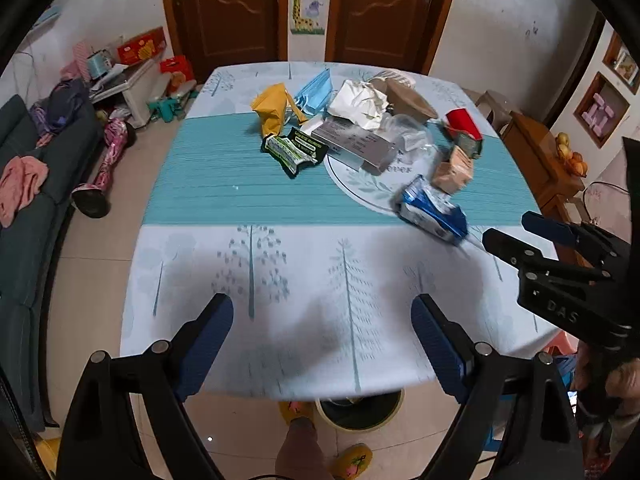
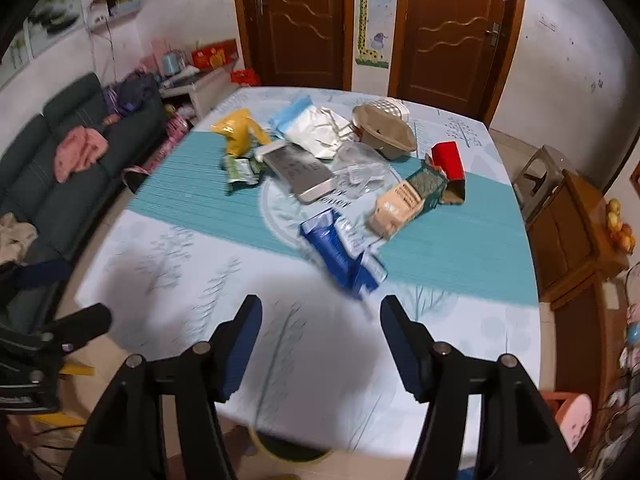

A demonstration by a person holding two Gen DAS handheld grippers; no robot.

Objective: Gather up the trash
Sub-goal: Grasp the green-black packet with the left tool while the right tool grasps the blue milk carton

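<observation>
A table (image 1: 200, 280) covered by a pale cloth with a teal band is seen from two hand-held grippers held over its near edge. Litter is heaped on the far half: a yellow bag (image 1: 273, 109), a blue face mask (image 1: 316, 90), crumpled white paper (image 1: 360, 104), a grey box (image 1: 352, 144), a green wrapper (image 1: 294, 150), a red carton (image 1: 463, 122) and a tan carton (image 1: 454, 170).

The nearest piece is a blue and white wrapper (image 2: 344, 256), lying at the near border of the teal band. It is seen just ahead of the right hand-held gripper (image 2: 320, 344), slightly to its right, with its long axis running diagonally from far left to near right. The right hand-held gripper is judged the nearer one; its fingers are spread with nothing between them.

The left hand-held gripper (image 1: 322, 340) is spread wide and empty too, and the wrapper lies ahead of it and well to its right.

A bin (image 1: 360, 410) is partly seen on the floor under the table's near edge.
</observation>
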